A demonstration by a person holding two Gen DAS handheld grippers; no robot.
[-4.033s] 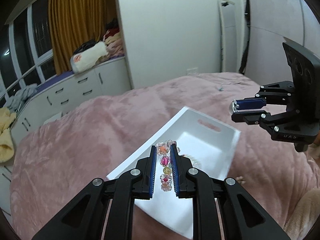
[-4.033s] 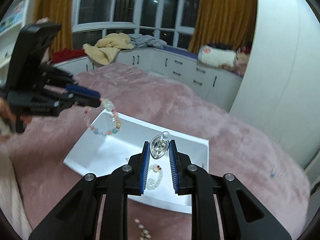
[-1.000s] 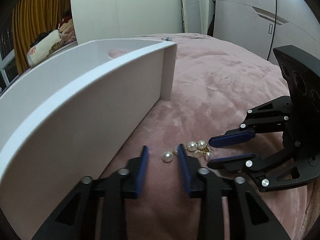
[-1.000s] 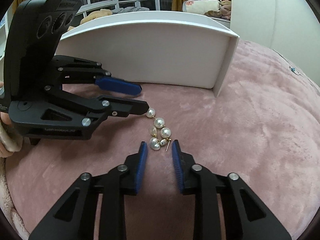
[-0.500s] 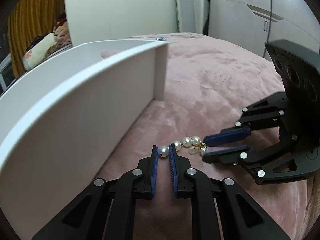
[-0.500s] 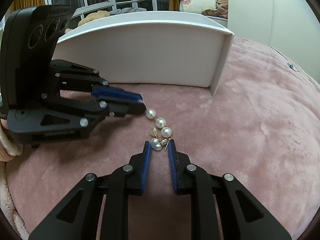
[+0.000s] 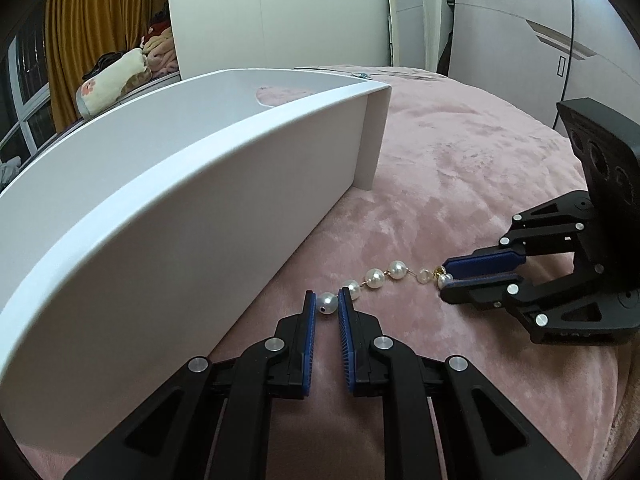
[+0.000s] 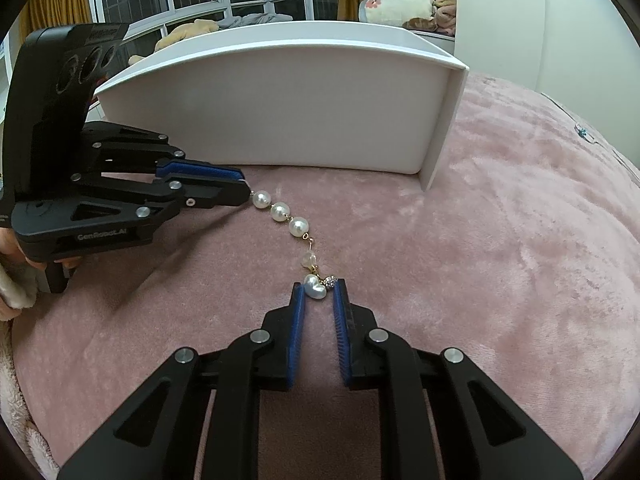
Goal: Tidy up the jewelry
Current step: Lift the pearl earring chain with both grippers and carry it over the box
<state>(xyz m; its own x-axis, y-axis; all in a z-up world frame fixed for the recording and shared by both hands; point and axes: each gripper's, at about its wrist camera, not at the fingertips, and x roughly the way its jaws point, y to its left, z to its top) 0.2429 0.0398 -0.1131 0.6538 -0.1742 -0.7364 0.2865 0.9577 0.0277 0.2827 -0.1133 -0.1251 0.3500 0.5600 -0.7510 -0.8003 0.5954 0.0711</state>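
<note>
A short pearl chain [image 7: 378, 276] with a heart pearl and a small sparkly bead at one end is stretched just above the pink bedspread [image 7: 460, 168]. My left gripper [image 7: 327, 303] is shut on its end pearl. My right gripper [image 8: 319, 286] is shut on the heart-pearl end; the chain [image 8: 288, 218] runs from it to the left gripper [image 8: 246, 188]. The right gripper also shows in the left wrist view [image 7: 442, 276]. The white tray [image 7: 192, 200] stands right beside the chain, its wall [image 8: 280, 116] just behind it.
The tray's tall wall rises on the left of my left gripper. The pink bedspread spreads to the right and front. White wardrobes [image 7: 500, 20] stand behind the bed. Windows, cupboards and piled clothes [image 8: 400, 10] lie beyond the tray.
Both grippers, open one second ago, have shut on the two ends of the pearl chain. They then drew apart, pulling the bunched chain out straight.
</note>
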